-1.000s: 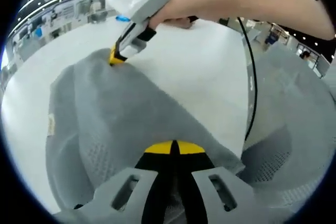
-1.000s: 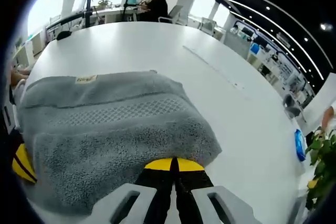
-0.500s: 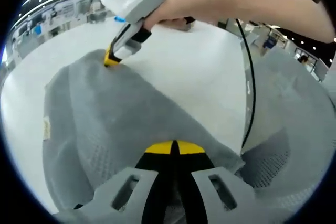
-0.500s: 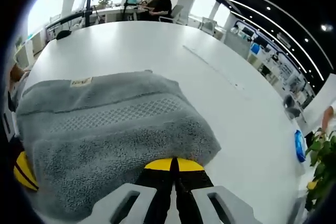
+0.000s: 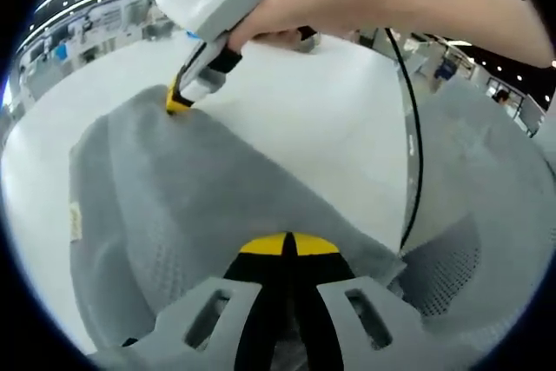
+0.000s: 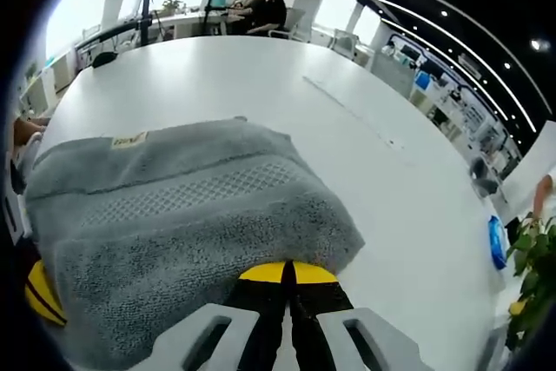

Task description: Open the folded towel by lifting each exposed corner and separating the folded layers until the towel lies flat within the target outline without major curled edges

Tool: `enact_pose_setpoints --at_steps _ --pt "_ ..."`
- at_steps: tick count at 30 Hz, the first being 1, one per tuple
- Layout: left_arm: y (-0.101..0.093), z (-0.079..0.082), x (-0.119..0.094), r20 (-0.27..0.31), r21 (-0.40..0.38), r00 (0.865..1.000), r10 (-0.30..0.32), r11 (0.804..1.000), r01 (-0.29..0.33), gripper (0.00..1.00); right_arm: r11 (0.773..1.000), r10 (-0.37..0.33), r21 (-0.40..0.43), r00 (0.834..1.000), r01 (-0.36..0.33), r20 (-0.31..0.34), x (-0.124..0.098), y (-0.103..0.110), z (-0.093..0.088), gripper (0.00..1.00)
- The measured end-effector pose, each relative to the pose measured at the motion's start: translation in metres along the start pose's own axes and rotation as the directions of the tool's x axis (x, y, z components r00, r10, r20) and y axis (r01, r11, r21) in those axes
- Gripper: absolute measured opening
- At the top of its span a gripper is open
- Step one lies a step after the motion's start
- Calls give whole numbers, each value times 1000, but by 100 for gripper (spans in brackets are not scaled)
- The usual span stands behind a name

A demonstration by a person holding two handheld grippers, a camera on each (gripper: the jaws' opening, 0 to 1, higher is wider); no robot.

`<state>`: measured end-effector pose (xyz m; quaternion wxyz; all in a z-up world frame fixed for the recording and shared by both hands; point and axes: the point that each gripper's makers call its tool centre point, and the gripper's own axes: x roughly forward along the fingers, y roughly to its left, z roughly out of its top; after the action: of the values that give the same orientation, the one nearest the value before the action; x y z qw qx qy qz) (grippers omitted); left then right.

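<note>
Around us stretches a bright open office with ceiling light strips, and under our hands lies a broad white table [image 6: 261,76]. On that table rests the grey terry towel with a woven waffle band [image 6: 182,223], folded in layers, its small tan label [image 6: 129,140] showing near the far folded edge in the right gripper view.

We hold the left gripper [image 5: 287,245] with its yellow-tipped jaws pressed together on a near corner of the towel; the cloth rises from the table toward them. We hold the right gripper [image 6: 289,272] the same way, jaws pinched tight on the towel's edge closest to it. In the left gripper view, the right gripper [image 5: 178,102] comes in from the top, gripped by a bare hand [image 5: 278,19], its yellow tips biting the far corner of the towel [image 5: 200,188]. A thin black cable [image 5: 419,128] hangs down at the right, over the table's white top [image 5: 330,119].

At the table's far right edge in the right gripper view we see a small blue object [image 6: 496,241] beside a leafy green plant [image 6: 530,275].
</note>
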<state>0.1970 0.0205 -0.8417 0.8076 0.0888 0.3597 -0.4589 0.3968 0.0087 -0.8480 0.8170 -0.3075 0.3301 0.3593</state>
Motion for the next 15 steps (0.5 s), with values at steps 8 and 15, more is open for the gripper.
enact_pose_setpoints --at_steps 8,15 --pt "-3 3 5 -5 16 1000 -11 1000 11 0 1000 -3 -8 1000 3 0 2 -1 2 0" --pt "-4 5 7 -5 9 1000 -12 1000 12 0 1000 -5 -6 1000 5 -3 2 -1 2 0"
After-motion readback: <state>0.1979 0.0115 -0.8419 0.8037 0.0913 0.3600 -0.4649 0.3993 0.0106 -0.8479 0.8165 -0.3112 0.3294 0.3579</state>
